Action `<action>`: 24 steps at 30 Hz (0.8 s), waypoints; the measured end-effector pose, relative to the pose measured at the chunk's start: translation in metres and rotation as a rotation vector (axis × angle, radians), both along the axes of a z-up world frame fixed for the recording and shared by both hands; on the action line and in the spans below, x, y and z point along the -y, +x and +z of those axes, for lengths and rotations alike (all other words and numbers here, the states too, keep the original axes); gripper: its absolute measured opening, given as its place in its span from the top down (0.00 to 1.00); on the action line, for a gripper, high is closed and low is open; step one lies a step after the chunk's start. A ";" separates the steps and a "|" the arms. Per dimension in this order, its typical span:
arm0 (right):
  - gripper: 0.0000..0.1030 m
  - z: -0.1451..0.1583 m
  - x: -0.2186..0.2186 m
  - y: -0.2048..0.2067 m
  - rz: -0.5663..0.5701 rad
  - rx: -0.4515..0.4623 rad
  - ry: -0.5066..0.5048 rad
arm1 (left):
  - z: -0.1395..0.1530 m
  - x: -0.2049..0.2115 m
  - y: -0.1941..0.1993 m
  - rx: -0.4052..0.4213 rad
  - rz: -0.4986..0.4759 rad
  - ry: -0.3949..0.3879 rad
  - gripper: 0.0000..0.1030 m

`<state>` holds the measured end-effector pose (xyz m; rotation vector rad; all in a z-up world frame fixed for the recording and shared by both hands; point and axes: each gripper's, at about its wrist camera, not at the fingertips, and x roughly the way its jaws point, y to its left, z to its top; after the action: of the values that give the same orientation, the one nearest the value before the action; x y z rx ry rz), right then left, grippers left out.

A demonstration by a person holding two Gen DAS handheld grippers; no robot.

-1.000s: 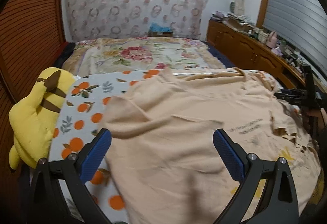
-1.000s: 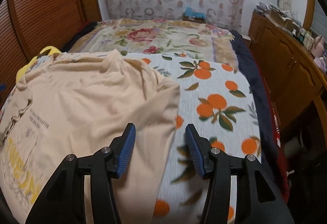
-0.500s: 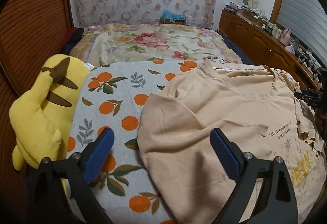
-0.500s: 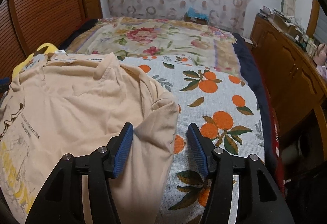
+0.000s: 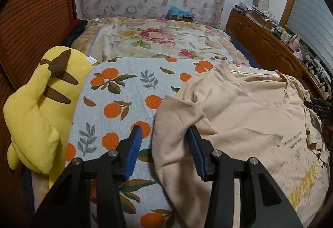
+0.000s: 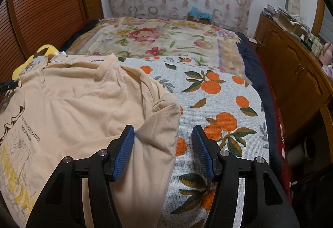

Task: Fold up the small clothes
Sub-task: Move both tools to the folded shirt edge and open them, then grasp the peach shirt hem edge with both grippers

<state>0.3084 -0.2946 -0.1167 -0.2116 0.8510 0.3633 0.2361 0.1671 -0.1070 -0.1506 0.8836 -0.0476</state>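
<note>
A peach T-shirt (image 5: 239, 124) with dark small print and yellow lettering lies face up on an orange-print blanket (image 5: 116, 95). My left gripper (image 5: 164, 144) is open, its blue pads either side of the shirt's left sleeve (image 5: 174, 122). My right gripper (image 6: 163, 144) is open over the shirt's right sleeve (image 6: 160, 124), which also lies on the blanket (image 6: 218, 103). The shirt (image 6: 79, 107) fills the left of the right wrist view. The right gripper's tip shows at the left wrist view's right edge (image 5: 318, 103).
A yellow plush toy (image 5: 39, 107) lies at the blanket's left edge. A floral quilt (image 5: 158, 38) covers the bed beyond. A wooden cabinet (image 6: 291, 74) with clutter on top runs along the right. A ribbed wooden wall (image 5: 31, 26) stands on the left.
Both grippers pulled back toward the sleeves and more blanket shows. The left gripper's jaws narrowed around the left sleeve. The right gripper's jaws widened slightly over the right sleeve.
</note>
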 end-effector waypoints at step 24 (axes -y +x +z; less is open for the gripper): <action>0.96 0.028 -0.022 -0.004 0.098 0.116 -0.008 | 0.057 0.041 -0.044 0.147 -0.143 -0.025 0.96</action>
<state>0.3039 -0.2726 -0.0891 -0.2802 0.7296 0.4350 0.1926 0.1265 -0.0498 -0.1052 0.7464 -0.2007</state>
